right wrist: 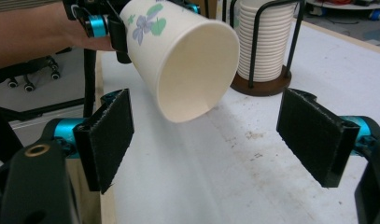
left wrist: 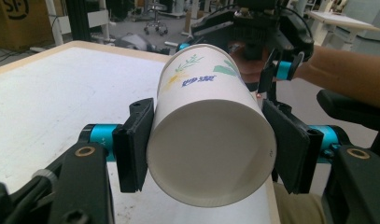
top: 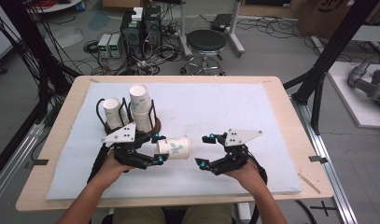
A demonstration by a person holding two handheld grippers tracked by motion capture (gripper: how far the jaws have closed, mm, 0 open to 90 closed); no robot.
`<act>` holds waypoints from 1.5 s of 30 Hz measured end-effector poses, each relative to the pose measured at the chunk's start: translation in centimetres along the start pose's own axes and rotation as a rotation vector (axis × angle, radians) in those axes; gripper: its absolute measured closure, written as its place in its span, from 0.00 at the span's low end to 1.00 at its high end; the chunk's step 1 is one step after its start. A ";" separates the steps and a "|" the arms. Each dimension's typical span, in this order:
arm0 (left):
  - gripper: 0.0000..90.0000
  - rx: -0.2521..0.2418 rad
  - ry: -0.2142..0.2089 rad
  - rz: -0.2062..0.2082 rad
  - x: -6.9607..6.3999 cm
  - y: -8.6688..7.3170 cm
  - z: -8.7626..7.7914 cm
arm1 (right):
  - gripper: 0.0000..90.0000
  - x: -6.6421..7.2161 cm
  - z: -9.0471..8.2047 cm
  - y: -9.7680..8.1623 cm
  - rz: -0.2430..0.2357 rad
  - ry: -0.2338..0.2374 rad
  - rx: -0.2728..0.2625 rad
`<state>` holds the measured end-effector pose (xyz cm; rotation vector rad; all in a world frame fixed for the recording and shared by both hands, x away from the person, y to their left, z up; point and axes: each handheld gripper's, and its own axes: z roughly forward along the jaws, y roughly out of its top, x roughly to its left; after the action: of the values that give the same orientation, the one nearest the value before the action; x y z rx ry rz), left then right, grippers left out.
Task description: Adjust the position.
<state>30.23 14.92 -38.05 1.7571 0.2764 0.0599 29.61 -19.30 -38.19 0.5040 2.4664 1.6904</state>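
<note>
Black pads of the left gripper (left wrist: 208, 154) clamp the paper cup (left wrist: 211, 135) near its base; its long axis runs level toward the right gripper (right wrist: 220, 144), whose jaws stand wide apart just short of the cup's open mouth, nearest for a handover.

Grey floor (top: 271, 51), black stool (top: 206, 42), tangled cables (top: 152, 58)

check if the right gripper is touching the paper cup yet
Apart: in the right gripper view the right gripper stands wide open, with the paper cup clear of both pads.
</note>
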 end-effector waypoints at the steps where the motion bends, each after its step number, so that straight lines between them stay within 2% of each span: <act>1: 0.41 -0.004 -0.003 0.002 0.0 0.0 0.0 | 0.22 0.0 0.1 0.0 0.003 0.008 0.002; 14: 0.41 -0.015 -0.028 0.016 -0.4 0.1 0.0 | 0.22 0.2 1.2 0.0 0.002 0.070 0.013; 21: 0.41 -0.014 -0.060 0.021 -0.7 0.3 0.4 | 0.22 0.3 2.1 0.2 -0.004 0.108 0.029; 27: 0.41 -0.020 -0.088 0.025 -0.9 0.4 0.6 | 0.22 0.3 2.7 0.3 -0.010 0.151 0.024; 34: 0.41 -0.020 -0.099 0.027 -0.9 0.4 0.6 | 0.23 0.3 3.0 0.3 -0.011 0.189 0.009; 37: 0.41 -0.022 -0.102 0.031 -0.9 0.4 0.7 | 0.28 0.2 2.9 0.3 -0.005 0.209 -0.010; 45: 0.41 -0.018 -0.110 0.038 -0.9 0.3 0.7 | 0.32 0.2 2.6 0.2 -0.017 0.218 -0.021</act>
<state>29.51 14.00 -37.79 1.7411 0.1624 -0.0066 30.20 -16.86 -39.01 0.3107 2.5871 1.8525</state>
